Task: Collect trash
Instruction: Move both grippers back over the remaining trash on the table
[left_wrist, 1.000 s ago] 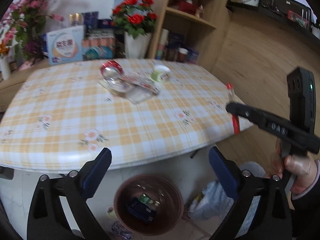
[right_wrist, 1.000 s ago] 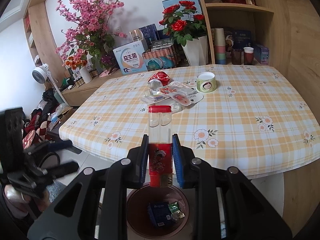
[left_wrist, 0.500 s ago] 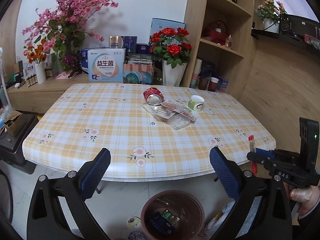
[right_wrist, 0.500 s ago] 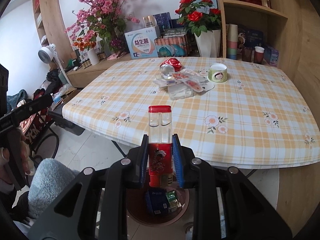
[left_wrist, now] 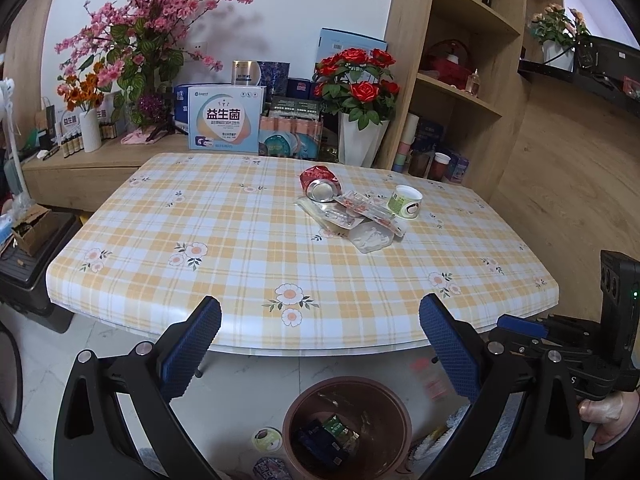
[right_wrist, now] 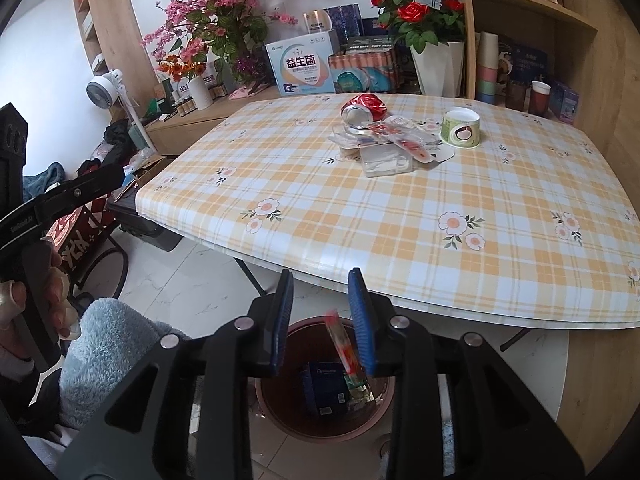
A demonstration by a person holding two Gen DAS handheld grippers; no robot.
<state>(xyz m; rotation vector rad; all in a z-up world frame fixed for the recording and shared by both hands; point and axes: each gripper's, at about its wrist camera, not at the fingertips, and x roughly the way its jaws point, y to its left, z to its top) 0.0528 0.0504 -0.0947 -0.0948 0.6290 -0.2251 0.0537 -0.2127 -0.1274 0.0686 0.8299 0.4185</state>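
Release is the step in hand: our right gripper [right_wrist: 322, 316] has parted its blue pads, and the red-capped clear plastic tube [right_wrist: 342, 346], clamped upright half a second ago, now falls blurred toward the brown round waste bin [right_wrist: 276, 412] at 6 o'clock. Our left gripper [left_wrist: 320, 344] hangs wide open and empty. Next we judge a reach to 12 o'clock for the crushed red drink can [right_wrist: 362, 110], the clear blister wrappers [right_wrist: 386, 146] and the green-and-white paper cup [right_wrist: 461, 127] on the yellow checked table [right_wrist: 360, 216].

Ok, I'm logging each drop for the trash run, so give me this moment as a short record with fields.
left tool: open, holding nothing, in front of the table edge
right tool: open, above the bin
item in motion: blurred red-and-clear plastic tube, tilted between the open fingers, over the bin
bin: round brown plastic bin on the floor, dark packets inside
left on checked tablecloth: crushed red can, clear plastic wrappers, green-and-white paper cup
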